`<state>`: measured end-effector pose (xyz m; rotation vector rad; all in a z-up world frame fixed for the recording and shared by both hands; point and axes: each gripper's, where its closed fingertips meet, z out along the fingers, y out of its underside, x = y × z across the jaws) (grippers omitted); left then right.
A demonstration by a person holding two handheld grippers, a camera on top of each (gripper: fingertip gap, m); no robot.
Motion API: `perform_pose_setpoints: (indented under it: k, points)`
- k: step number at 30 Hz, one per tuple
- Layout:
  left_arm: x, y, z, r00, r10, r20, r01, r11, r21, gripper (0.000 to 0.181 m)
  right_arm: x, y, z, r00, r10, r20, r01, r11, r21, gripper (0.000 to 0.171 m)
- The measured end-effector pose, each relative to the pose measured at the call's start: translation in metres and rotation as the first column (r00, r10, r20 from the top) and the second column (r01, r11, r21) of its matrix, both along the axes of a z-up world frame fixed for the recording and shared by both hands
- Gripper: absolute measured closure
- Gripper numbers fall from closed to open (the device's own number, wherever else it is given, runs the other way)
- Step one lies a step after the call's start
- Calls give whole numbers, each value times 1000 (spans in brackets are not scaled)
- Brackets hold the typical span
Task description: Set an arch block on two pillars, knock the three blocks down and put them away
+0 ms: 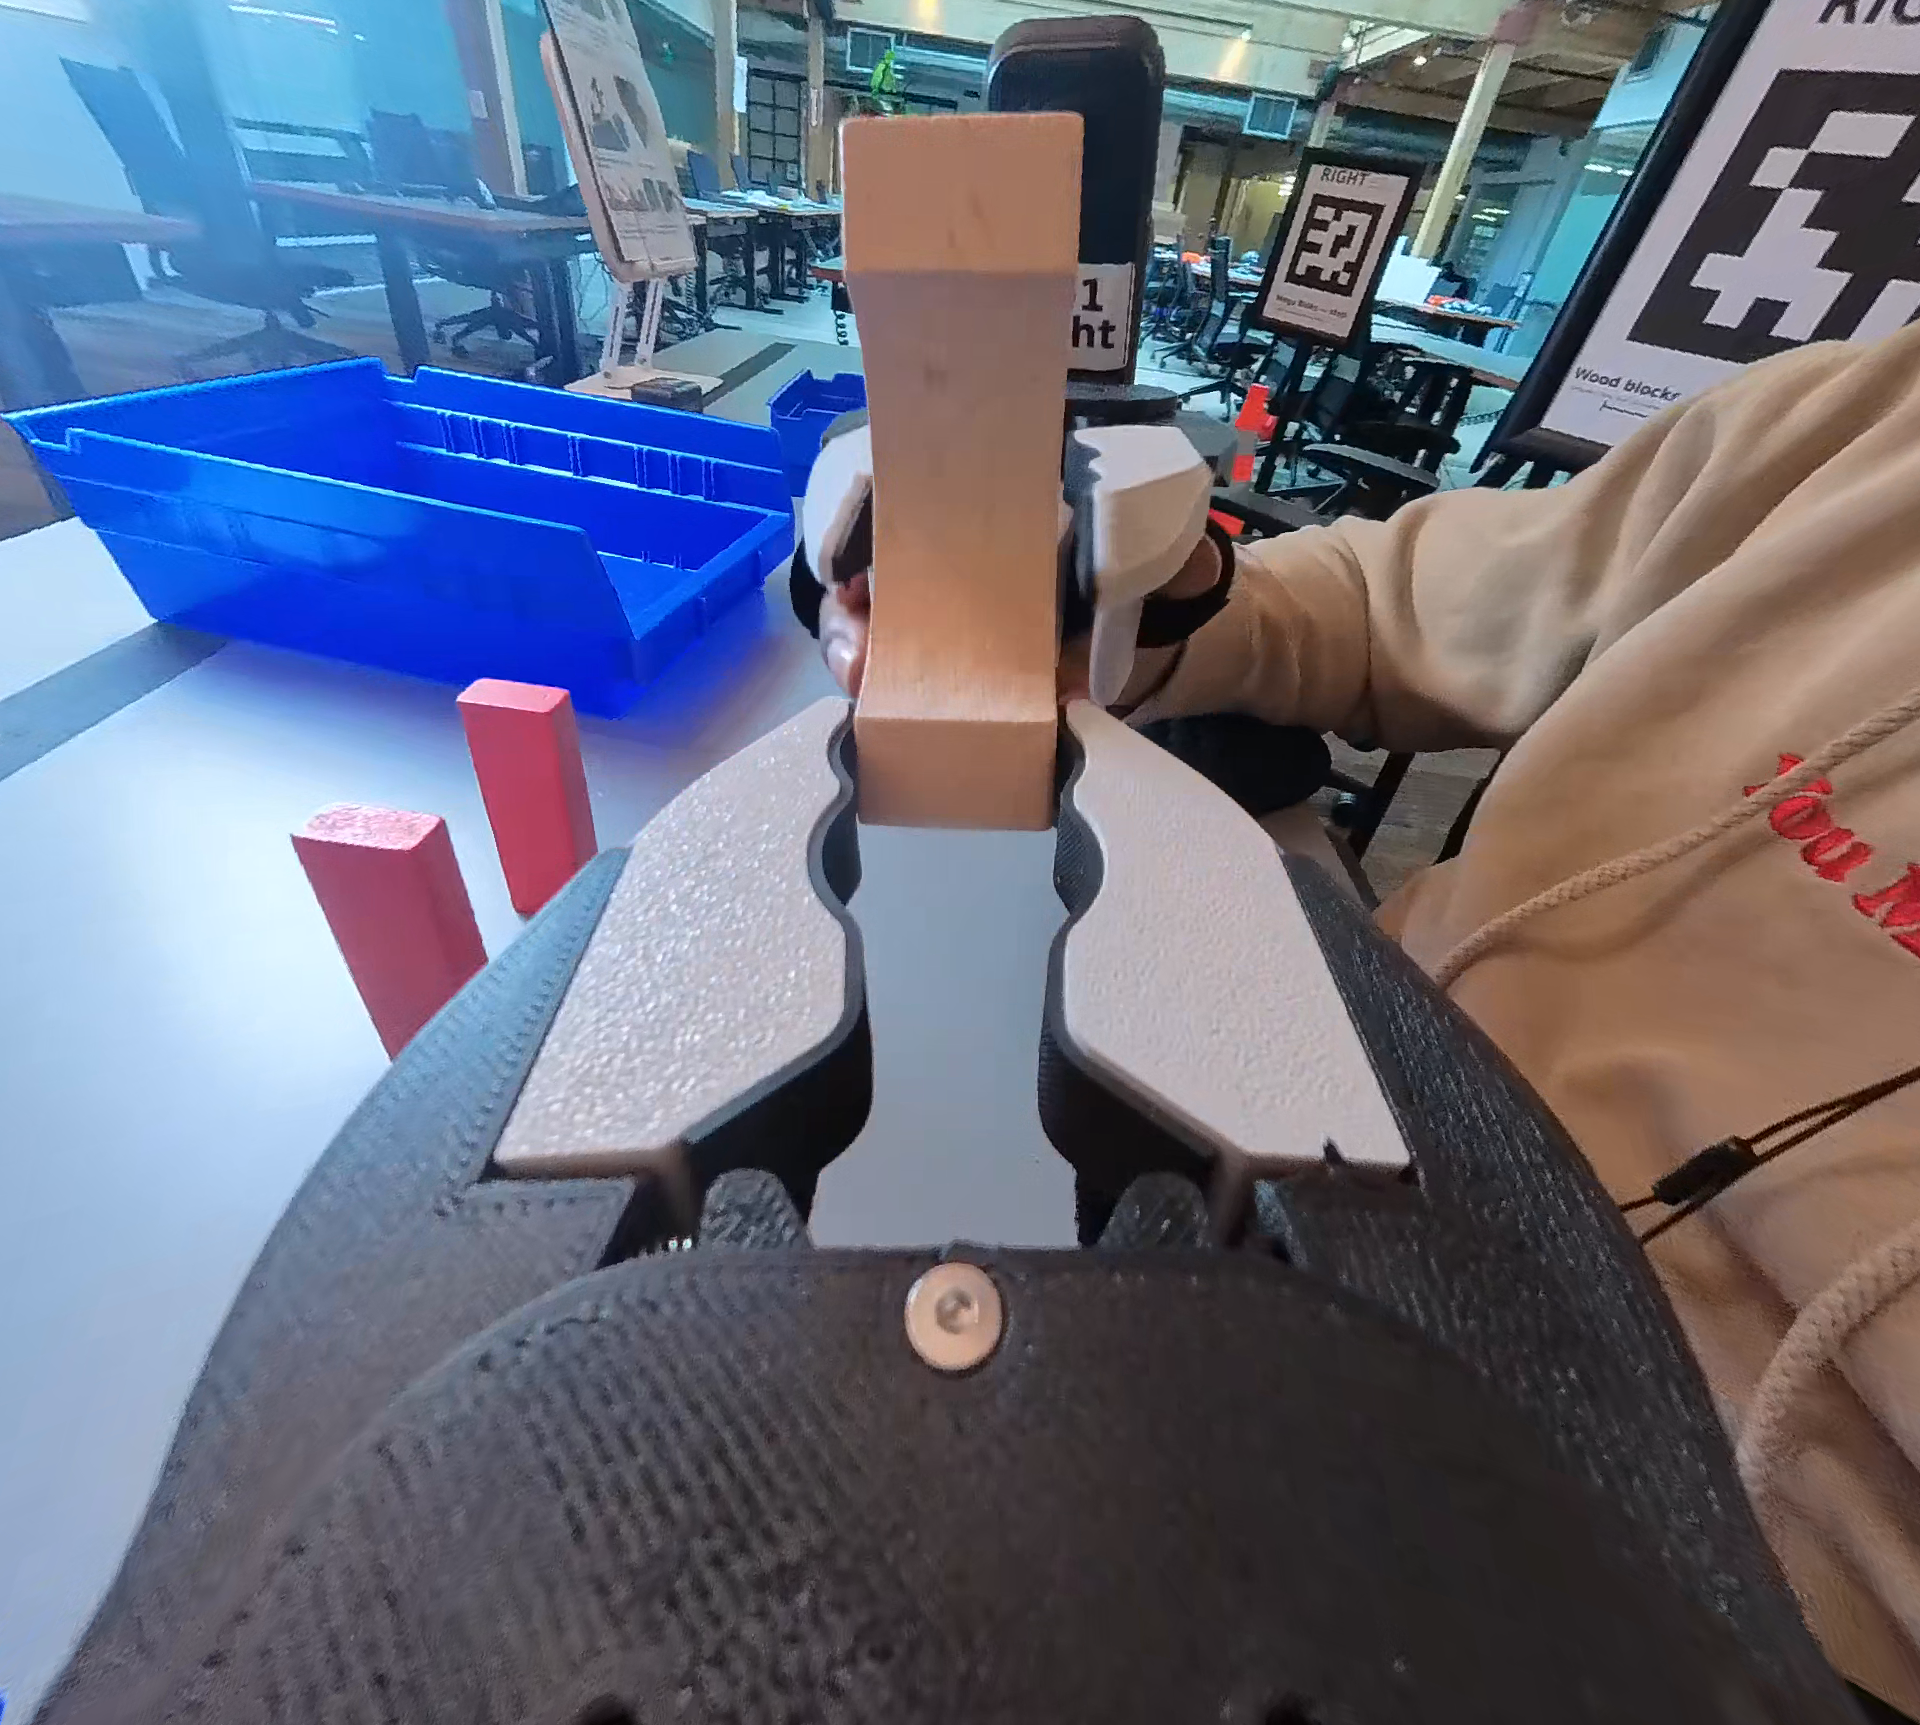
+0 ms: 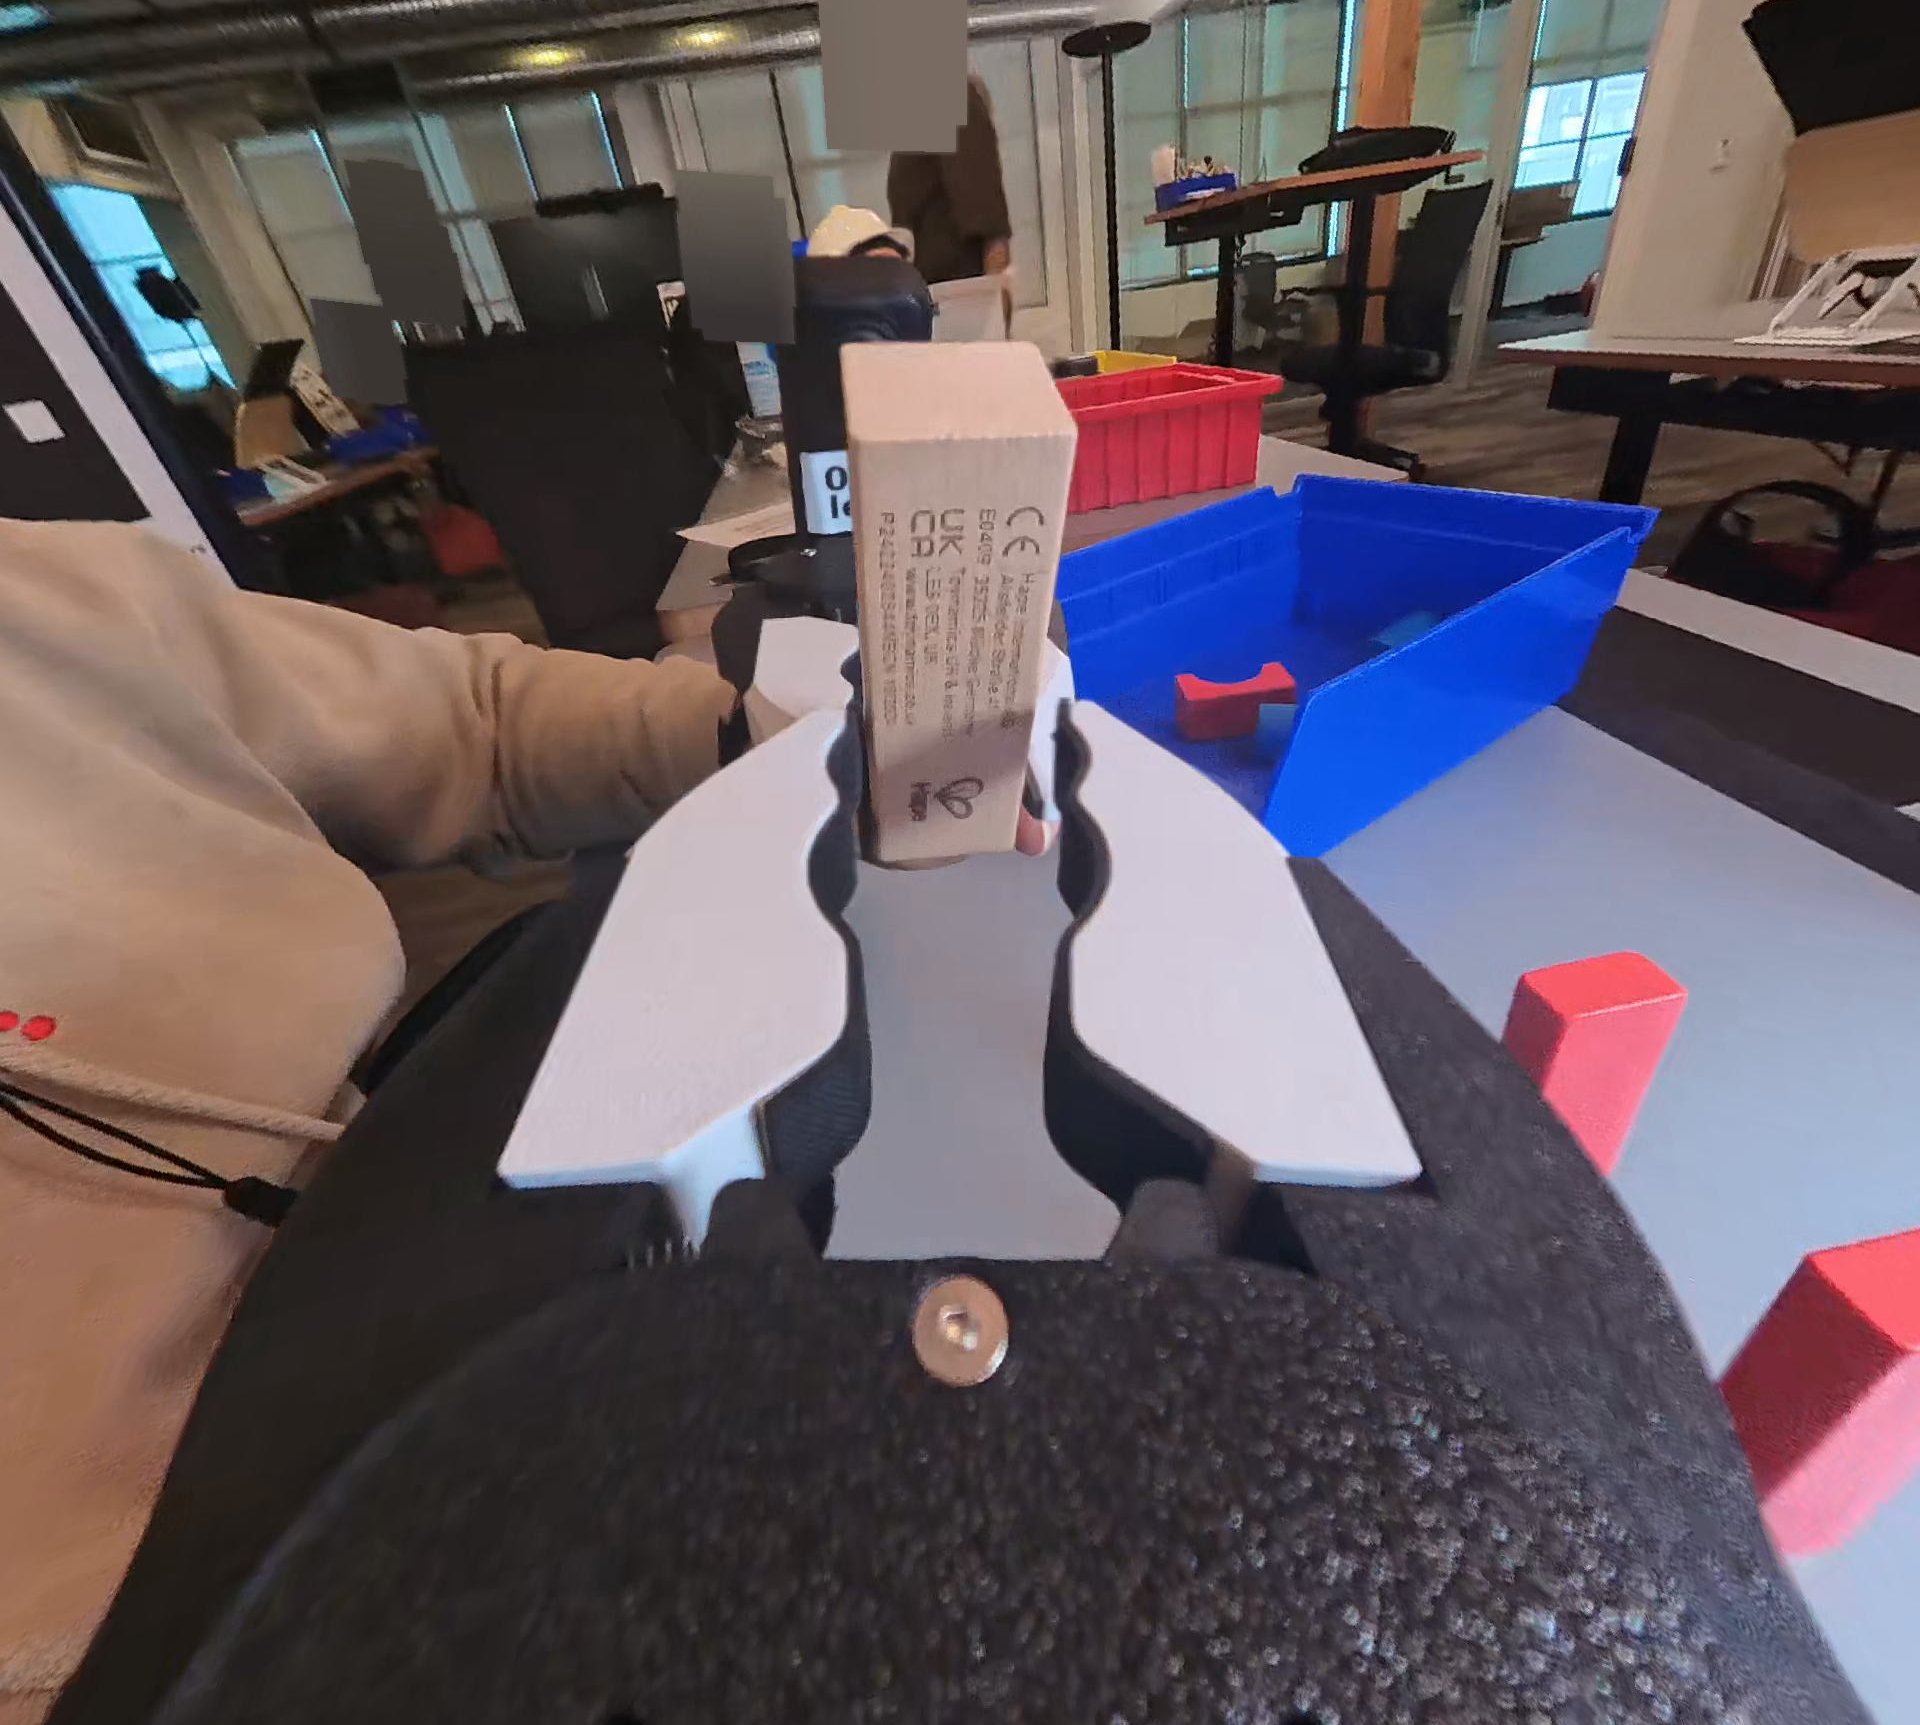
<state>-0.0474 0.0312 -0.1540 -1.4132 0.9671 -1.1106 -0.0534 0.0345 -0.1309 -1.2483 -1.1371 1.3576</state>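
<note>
**Arch block held on end between two grippers**

While the natural-wood arch block (image 1: 961, 470) stands on end in mid-air above the pale table (image 1: 156, 1000), both grippers grasp it from opposite sides. Going left to right in the left wrist view: a blue bin (image 1: 416, 522) sits at the far left of the table, its open side facing the camera. In front of it stand two red pillars (image 1: 390, 922), upright and slightly apart, the nearer one just beside the black body of the left gripper (image 1: 956, 782). That gripper's white fingers (image 1: 717, 937) are clenched on the lower end of the arch block, whose curved cut-out faces this camera. Behind the block, the right gripper (image 1: 966, 532) clamps its middle from the far side, held by a person's gloved hand (image 1: 1184, 595). A beige sleeve (image 1: 1507, 595) and hoodie fill the right edge, with a framed marker sign (image 1: 1766, 221) behind.

In the right wrist view, the beige sleeve (image 2: 312, 719) enters from the left. At centre the right gripper (image 2: 961, 792) grips the arch block (image 2: 961, 595), whose flat printed back faces this camera; the left gripper (image 2: 821, 667) shows just behind it. To the right the blue bin (image 2: 1455, 688) holds a small red arch piece (image 2: 1231, 699) and blue pieces (image 2: 1278, 725). Behind it sits a red bin (image 2: 1164, 428). Two red pillars (image 2: 1595, 1041) stand at the right edge, near this gripper's body.
</note>
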Motion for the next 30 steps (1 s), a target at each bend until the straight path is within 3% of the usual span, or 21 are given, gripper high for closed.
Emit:
perform_pose_setpoints:
  k: [11, 15, 17, 20, 24, 27, 30]
  points:
    - [5, -1, -22, 998, 0, -58, -1, 1000, -12, 147, -2, -2, -10, 998, 60, -1, -60, 995, -82, 140]
    - [6, 1, -27, 997, 18, -77, -22, 998, -54, 146, 3, 4, -8, 987, 71, 147, -72, 997, -3, 140]
    - [2, 1, -30, 994, 25, -105, -32, 998, -58, 137, 12, 21, 2, 958, 9, 286, -36, 996, 88, 140]
    - [-7, -3, -36, 991, 43, -129, -49, 998, -47, 140, 32, 69, 3, 816, -154, 558, -9, 961, 278, 140]
    - [-20, -5, -63, 973, 99, -208, -104, 994, -16, 142, 48, 121, -15, 519, -207, 829, -77, 955, 287, 140]
    - [-24, -6, -79, 966, 107, -234, -120, 992, -40, 143, 55, 144, -36, 293, -217, 931, -159, 949, 271, 140]
    - [-23, -7, -85, 956, 107, -272, -115, 993, -10, 143, 44, 150, -46, 206, -188, 960, -183, 957, 227, 140]
